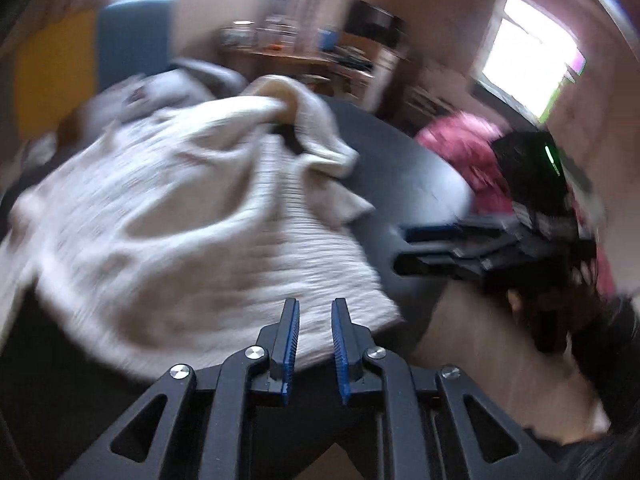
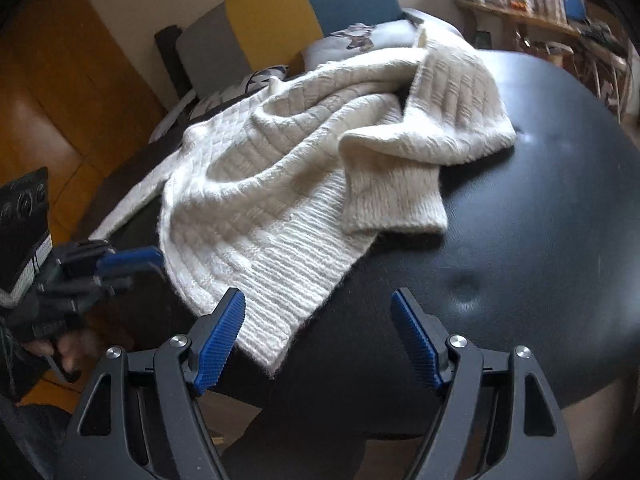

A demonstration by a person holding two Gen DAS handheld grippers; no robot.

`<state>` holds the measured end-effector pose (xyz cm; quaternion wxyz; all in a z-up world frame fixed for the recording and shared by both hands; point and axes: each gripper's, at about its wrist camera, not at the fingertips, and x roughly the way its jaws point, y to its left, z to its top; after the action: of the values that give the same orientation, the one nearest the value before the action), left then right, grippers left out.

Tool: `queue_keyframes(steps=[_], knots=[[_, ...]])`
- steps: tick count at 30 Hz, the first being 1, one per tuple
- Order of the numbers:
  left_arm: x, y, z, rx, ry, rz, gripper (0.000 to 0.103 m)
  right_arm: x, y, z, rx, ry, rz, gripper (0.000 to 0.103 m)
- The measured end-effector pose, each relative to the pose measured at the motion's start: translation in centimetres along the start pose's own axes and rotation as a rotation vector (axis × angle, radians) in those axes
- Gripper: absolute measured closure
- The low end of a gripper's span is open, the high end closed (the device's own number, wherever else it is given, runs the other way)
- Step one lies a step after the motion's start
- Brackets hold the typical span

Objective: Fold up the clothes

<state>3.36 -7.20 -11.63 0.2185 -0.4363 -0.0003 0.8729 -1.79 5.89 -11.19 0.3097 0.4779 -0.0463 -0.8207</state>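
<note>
A cream knitted sweater lies crumpled on a round black table, with its ribbed hem hanging over the near edge. It also shows in the blurred left wrist view. My left gripper is open a little and empty, just in front of the sweater's hem. In the right wrist view the left gripper is at the left, beside the hem. My right gripper is wide open and empty above the table's near edge, close to the hem. In the left wrist view the right gripper is at the right.
A sofa with grey, yellow and blue cushions stands behind the table with more laundry on it. A pink garment lies beyond the table's right side. A cluttered wooden shelf is at the back right.
</note>
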Motion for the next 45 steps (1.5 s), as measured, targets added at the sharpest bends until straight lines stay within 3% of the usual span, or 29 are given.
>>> queue_keyframes(steps=[4,9,16,18,20,23,26,31,36,41,43,45], knots=[[1.8,-2.5,-0.8,0.185,0.098,-0.014,0.085,-1.1,-1.3,-0.9,0.047,-0.012,-0.011,0.025],[3.0,-2.7,-1.6,0.253,0.195,-0.025,0.085,-1.7,-2.4,-2.0,0.082,-0.010,-0.037,0.025],[3.5,-2.7,-1.9,0.307,0.185,0.030,0.084,-2.1,-3.4,-2.6,0.127,-0.022,-0.043,0.025],[3.4,-2.8,-2.2,0.321,0.162,0.050,0.086,-2.5,-2.8,-1.6,0.116,-0.045,0.057,0.025],[3.2,-2.3,-2.2,0.291,0.145,0.051,0.097,-2.7,-1.8,0.2,0.067,-0.072,0.171,0.025],[2.3,-1.5,-2.7,0.265,0.127,0.041,0.099,-1.6,-1.3,4.4,0.053,-0.097,0.357,0.025],[1.0,-1.0,-3.9,0.268,0.128,0.028,0.099,1.9,-1.3,9.0,0.061,-0.041,0.418,0.025],[-0.4,0.1,-4.8,0.239,0.143,0.008,0.099,10.1,-3.2,12.1,0.157,0.190,0.263,0.025],[-2.8,2.6,-5.0,0.163,0.136,-0.013,0.101,11.0,-3.1,10.6,0.114,0.243,0.260,0.027],[-6.9,3.7,-4.7,0.161,0.026,0.033,0.100,10.6,-3.7,9.2,0.151,0.207,0.293,0.028],[-7.4,3.4,-3.8,0.175,0.002,0.033,0.088,10.6,-3.4,8.9,0.152,0.201,0.287,0.028],[-6.3,3.0,-2.1,0.193,0.007,0.030,0.087,10.6,-3.0,8.7,0.143,0.199,0.272,0.028]])
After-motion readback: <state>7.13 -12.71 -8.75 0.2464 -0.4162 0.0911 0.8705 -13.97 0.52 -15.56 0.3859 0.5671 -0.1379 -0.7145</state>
